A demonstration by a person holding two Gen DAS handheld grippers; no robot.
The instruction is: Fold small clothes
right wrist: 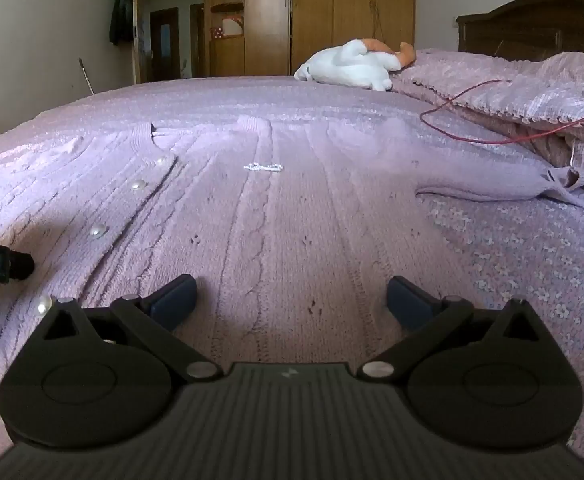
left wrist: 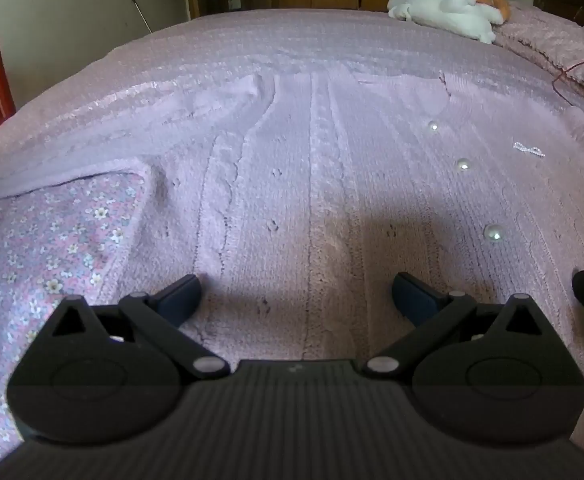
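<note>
So we've got the lilac cardigan spread flat, front up, on the floral bedspread — laid out for folding.

Left gripper and right gripper hover over its hem, side by side, fingers spread wide and holding nothing — probably lining up for the first fold.

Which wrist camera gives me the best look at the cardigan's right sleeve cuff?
Right wrist view: the sleeve cuff lies in plain sight at right, its opening facing the camera. The left wrist view misses it, showing only the cardigan body and pearl buttons.
</note>
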